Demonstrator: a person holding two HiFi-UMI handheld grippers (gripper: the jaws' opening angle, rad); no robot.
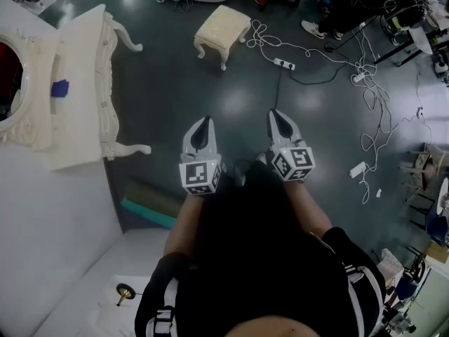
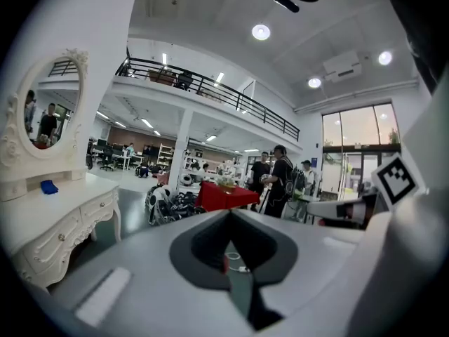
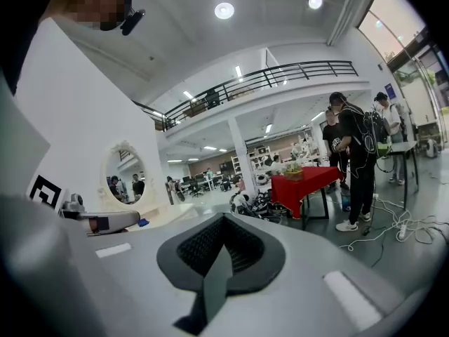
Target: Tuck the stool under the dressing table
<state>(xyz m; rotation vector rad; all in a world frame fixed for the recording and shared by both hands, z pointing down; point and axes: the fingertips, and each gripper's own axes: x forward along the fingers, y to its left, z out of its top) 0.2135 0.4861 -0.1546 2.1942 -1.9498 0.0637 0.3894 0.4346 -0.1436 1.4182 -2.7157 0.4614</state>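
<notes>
Left gripper (image 1: 205, 121) and right gripper (image 1: 276, 114): jaws closed, holding nothing. Stool (image 1: 222, 28) stands far ahead, bare floor (image 1: 238, 93) between. Dressing table (image 1: 84, 83) left, cables (image 1: 261, 39) right.

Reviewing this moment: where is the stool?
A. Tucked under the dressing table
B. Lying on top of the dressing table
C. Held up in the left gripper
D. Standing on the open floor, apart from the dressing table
D: in the head view the stool stands upright on the dark floor, clear of the dressing table, while the left gripper and right gripper are shut and hold nothing.
</notes>
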